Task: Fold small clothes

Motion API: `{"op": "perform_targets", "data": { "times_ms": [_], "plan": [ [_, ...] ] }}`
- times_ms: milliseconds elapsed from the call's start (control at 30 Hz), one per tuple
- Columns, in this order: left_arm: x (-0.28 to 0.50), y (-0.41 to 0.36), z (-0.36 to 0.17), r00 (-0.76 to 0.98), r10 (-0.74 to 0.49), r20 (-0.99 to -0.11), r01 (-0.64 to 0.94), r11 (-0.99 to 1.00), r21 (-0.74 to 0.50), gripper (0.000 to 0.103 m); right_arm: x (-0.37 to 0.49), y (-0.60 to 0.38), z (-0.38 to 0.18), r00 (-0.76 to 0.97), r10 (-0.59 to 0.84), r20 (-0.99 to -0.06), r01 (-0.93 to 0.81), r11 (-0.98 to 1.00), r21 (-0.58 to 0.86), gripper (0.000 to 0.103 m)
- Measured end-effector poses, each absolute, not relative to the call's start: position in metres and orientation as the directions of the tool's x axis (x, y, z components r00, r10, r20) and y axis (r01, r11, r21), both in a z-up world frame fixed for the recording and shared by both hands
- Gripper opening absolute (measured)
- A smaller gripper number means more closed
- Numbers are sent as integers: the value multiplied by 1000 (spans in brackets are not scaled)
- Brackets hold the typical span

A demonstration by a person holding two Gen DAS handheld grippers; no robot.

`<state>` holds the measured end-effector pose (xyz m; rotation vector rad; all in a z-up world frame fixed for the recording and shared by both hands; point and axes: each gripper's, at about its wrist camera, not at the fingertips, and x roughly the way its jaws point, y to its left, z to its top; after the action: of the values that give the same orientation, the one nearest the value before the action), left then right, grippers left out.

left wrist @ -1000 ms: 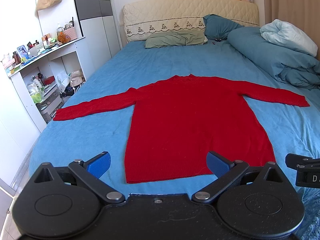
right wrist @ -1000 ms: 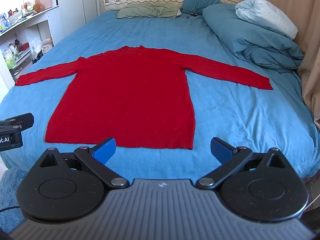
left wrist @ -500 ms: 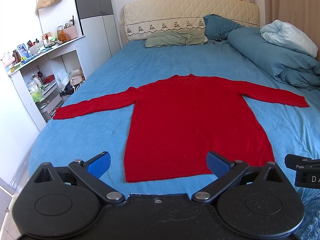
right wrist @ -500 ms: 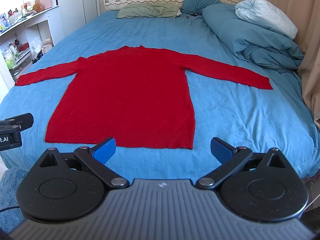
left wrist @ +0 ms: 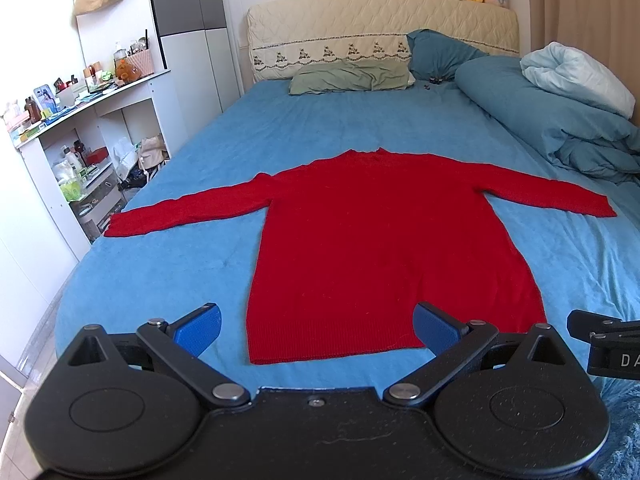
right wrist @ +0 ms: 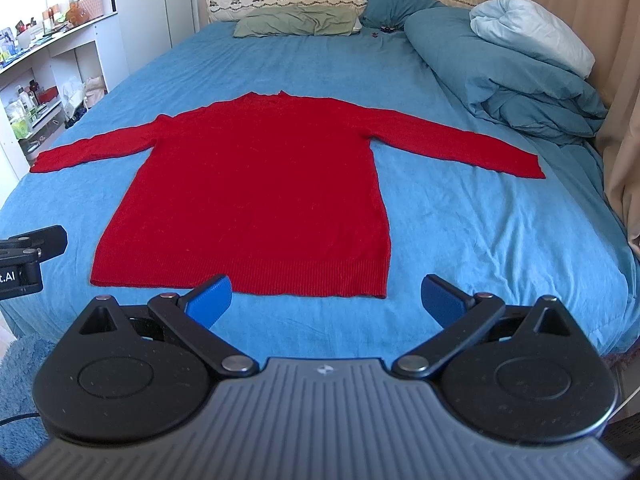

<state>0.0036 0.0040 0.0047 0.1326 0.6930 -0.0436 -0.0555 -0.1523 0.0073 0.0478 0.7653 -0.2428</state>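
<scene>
Clearly, with each tool, left tool (left wrist: 316, 330) and right tool (right wrist: 326, 300), gaping and empty, I feared bunching the flat red sweater (right wrist: 256, 192) by grabbing unevenly.

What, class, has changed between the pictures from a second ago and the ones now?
Nothing visibly changed. The red sweater lies spread flat on the blue bed sheet, sleeves out. The left gripper and right gripper hover near its hem, jaws open and empty.

Both wrist cameras looking from the foot of the bed (left wrist: 280, 128) toward the headboard (left wrist: 380, 20), left one sitting further left, both sharing the red sweater (left wrist: 380, 248) (right wrist: 256, 184).
</scene>
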Motion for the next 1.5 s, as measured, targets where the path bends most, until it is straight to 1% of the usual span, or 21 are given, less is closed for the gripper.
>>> {"op": "perform_targets", "data": {
  "times_ms": [433, 600, 733, 867, 1033, 1100, 1200, 1267, 1400, 1500],
  "plan": [
    [3, 3, 11, 779, -11, -627, 84, 993, 88, 103, -57, -158, 9, 691, -214, -690, 257, 965, -41, 103],
    [19, -11, 26, 813, -27, -582, 106, 989, 102, 103, -56, -177, 19, 694, -244, -678, 306, 952, -29, 103],
    [50, -30, 44, 837, -88, -540, 163, 982, 93, 103, -46, -216, 31, 701, -296, -649, 383, 924, -7, 103],
    [97, -57, 61, 853, -166, -495, 238, 967, 86, 103, -23, -265, 40, 687, -367, -627, 466, 885, -6, 103],
    [168, -93, 66, 837, -258, -483, 321, 946, 51, 103, 21, -338, 37, 661, -439, -609, 554, 833, 0, 103],
    [200, -111, 59, 818, -283, -501, 346, 938, 35, 103, 43, -369, 27, 644, -456, -614, 584, 812, 9, 103],
    [251, -138, 41, 781, -307, -543, 365, 931, 0, 103, 74, -417, -1, 660, -441, -608, 593, 802, 63, 103],
    [287, -156, 24, 765, -312, -563, 362, 932, -24, 103, 93, -446, -27, 651, -451, -611, 620, 780, 83, 103],
    [351, -194, -14, 732, -311, -606, 371, 928, -28, 103, 127, -500, -77, 617, -462, -637, 678, 724, 130, 103],
    [394, -218, -48, 707, -321, -630, 390, 920, -31, 103, 149, -530, -110, 605, -490, -628, 712, 686, 151, 103]
  ]
}}
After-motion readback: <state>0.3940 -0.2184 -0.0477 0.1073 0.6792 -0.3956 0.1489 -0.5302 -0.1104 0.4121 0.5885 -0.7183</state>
